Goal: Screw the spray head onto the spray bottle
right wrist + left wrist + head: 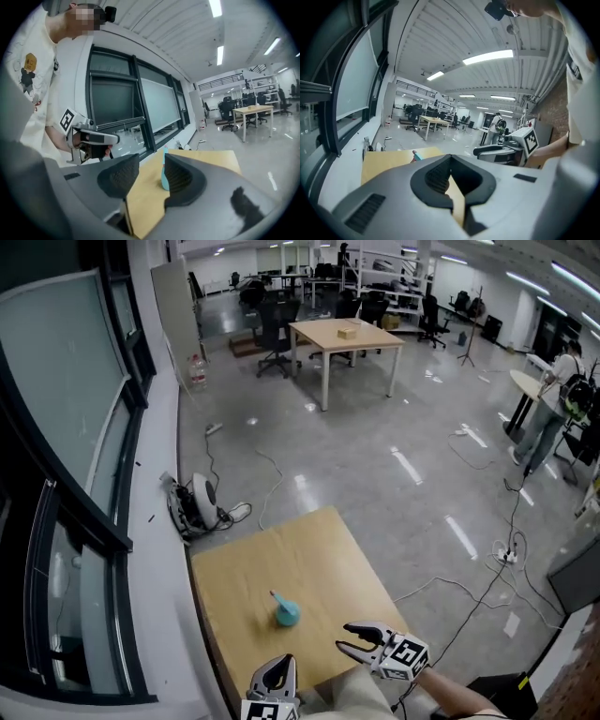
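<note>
A small teal spray bottle [286,612] with a thin nozzle on top stands alone on the light wooden table [281,554]. It also shows in the left gripper view as the teal bottle [416,156] and in the right gripper view as the teal bottle [164,174], far beyond the jaws. My left gripper [274,673] hovers at the table's near edge, shut, with nothing in it [451,160]. My right gripper [343,636] is off the bottle's right side, above the near right corner. It is open and nothing sits between its pads [152,160].
A dark-framed window wall [66,474] and a white sill run along the table's left side. A white device with cables [202,502] lies on the floor beyond the table. Farther off stand a second table [345,334] with office chairs and a person [553,418].
</note>
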Available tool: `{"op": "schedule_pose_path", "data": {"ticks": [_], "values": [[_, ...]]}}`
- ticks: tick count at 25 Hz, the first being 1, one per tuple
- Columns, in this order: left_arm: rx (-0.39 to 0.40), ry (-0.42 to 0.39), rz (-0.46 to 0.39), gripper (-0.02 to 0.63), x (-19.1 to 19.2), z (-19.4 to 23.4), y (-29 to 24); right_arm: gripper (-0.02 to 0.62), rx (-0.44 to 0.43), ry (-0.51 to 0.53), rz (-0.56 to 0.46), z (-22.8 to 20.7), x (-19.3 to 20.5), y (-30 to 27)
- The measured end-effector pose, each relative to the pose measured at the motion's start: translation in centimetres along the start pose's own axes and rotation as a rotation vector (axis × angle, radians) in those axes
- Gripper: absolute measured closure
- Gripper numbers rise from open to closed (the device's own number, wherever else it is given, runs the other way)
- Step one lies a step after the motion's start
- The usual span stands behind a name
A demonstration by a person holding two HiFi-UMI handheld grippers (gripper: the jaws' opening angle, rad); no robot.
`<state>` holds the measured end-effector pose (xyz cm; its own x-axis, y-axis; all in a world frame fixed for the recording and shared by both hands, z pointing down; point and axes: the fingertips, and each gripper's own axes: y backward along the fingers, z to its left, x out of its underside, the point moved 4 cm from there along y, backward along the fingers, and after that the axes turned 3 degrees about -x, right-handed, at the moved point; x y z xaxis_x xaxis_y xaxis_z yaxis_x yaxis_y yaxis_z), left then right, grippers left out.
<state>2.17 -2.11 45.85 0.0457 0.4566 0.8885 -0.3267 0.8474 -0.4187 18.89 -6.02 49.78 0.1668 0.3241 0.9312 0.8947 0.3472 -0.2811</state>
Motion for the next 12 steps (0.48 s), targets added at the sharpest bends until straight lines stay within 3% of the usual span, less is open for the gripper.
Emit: {"op": "schedule_pose_path", "data": {"ticks": [8, 12], "values": [[-0.006, 0.025, -0.043, 0.598, -1.4, -5.5, 0.1, 0.469, 0.065, 0.003, -0.135, 1.4, -5.3, 2.2], [0.012, 0.023, -0.086, 0.598, -3.7, -8.6, 0.5, 0.559, 0.136, -0.003, -0.190, 1.7, -8.8, 2.9]]}}
